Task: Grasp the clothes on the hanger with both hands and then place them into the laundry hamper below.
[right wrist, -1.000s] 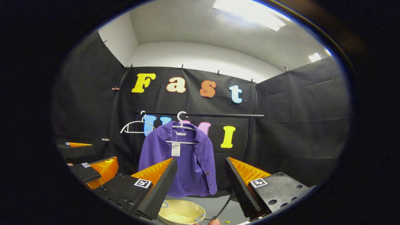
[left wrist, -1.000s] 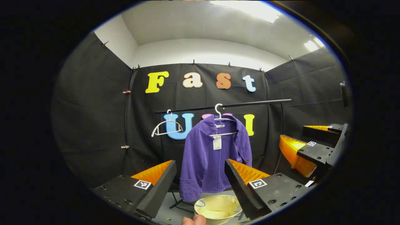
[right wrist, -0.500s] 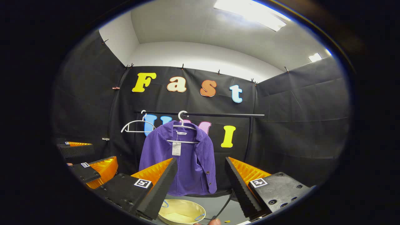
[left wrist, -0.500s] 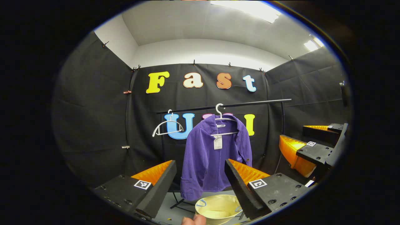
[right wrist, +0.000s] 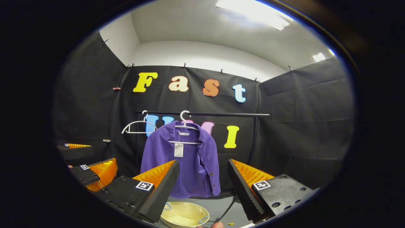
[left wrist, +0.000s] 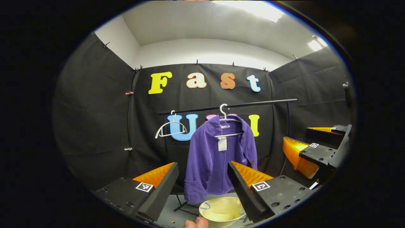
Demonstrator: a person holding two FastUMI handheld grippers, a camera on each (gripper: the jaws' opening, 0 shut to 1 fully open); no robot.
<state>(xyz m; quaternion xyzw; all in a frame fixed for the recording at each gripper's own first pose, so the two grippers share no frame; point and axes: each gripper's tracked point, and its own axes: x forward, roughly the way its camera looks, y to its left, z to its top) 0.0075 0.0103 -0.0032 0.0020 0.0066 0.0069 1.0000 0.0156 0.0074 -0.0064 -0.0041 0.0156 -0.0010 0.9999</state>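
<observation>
A purple jacket (left wrist: 218, 158) (right wrist: 186, 164) hangs on a white hanger (left wrist: 225, 117) (right wrist: 185, 122) from a black rail (left wrist: 253, 104) (right wrist: 221, 115). Below it on the floor stands a pale yellow laundry hamper (left wrist: 220, 212) (right wrist: 183, 215). My left gripper (left wrist: 202, 177) is open, well short of the jacket, with nothing between its fingers. My right gripper (right wrist: 204, 177) is open too, also short of the jacket. The right gripper (left wrist: 316, 148) appears at the right edge of the left gripper view. The left gripper (right wrist: 88, 167) appears at the left edge of the right gripper view.
An empty white hanger (left wrist: 171, 128) (right wrist: 137, 126) hangs on the rail left of the jacket. The rail's black upright post (left wrist: 288, 126) (right wrist: 253, 139) stands to the right. A black cable (right wrist: 227, 205) runs across the grey floor near the hamper.
Both views have drifted slightly: the jacket and rail sit a little higher and more to the right than before. Both grippers stay open.
</observation>
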